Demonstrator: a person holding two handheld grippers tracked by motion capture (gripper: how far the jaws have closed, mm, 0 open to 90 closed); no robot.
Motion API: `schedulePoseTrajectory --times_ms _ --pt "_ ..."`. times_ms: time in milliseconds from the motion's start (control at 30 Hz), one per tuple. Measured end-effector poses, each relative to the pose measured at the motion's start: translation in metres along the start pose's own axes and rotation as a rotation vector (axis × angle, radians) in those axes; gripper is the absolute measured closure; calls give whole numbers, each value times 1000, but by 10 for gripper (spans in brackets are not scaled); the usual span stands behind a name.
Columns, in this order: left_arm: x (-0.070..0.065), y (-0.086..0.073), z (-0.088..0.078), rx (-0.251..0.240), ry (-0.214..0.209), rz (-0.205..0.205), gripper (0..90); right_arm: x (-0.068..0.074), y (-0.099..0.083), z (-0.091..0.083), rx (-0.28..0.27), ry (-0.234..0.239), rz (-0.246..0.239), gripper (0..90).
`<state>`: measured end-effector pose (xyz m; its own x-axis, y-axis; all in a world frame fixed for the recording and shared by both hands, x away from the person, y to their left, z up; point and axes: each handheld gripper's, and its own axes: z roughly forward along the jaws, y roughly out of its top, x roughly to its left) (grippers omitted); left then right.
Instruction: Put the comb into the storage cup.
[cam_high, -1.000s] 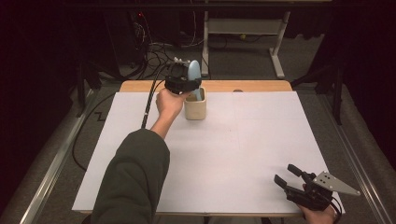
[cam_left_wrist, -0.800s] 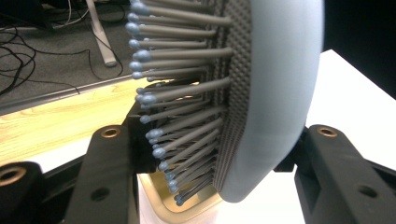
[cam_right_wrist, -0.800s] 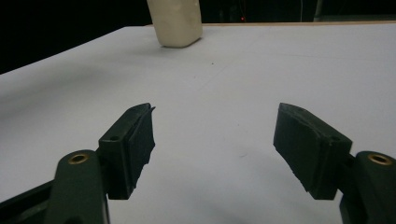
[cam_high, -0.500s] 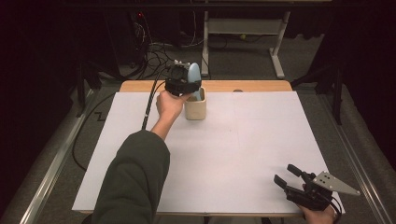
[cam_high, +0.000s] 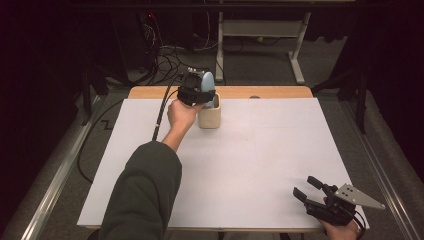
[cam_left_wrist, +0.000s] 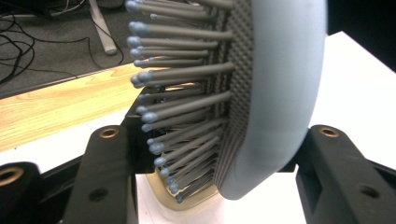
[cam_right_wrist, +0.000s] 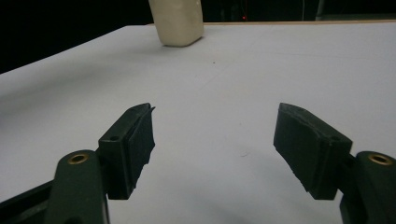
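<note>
A light blue hairbrush (cam_high: 207, 81) with grey bristles (cam_left_wrist: 187, 112) stands upright between the jaws of my left gripper (cam_high: 198, 95), which is shut on it. Its lower end hangs at the mouth of a cream cup (cam_high: 209, 118) at the far middle of the table; the cup's rim (cam_left_wrist: 187, 207) lies just below the brush. Whether the brush touches the cup I cannot tell. My right gripper (cam_high: 305, 186) rests at the front right corner, open with nothing between its pads (cam_right_wrist: 215, 135). From there the cup (cam_right_wrist: 180, 21) is far ahead.
White paper (cam_high: 260, 160) covers the table, with a strip of bare wood (cam_high: 270, 92) along the far edge. The left gripper's black cable (cam_high: 161, 112) trails off the far left. Beyond the table are floor cables and a metal frame (cam_high: 260, 35).
</note>
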<state>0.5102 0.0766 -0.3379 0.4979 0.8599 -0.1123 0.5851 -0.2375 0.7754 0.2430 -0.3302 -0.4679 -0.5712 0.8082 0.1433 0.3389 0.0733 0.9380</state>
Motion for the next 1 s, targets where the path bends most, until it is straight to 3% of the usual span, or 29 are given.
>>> schedulePoseTrajectory --times_ms 367,567,1000 --pt "-2 0 -2 -5 13 10 455 0 0 0 0 0 1 296" --pt "-1 0 -6 -1 60 20 405 1 0 1 3 -1 0 296" --pt "13 -8 -18 -13 56 -51 331 1 0 1 8 -2 1 296"
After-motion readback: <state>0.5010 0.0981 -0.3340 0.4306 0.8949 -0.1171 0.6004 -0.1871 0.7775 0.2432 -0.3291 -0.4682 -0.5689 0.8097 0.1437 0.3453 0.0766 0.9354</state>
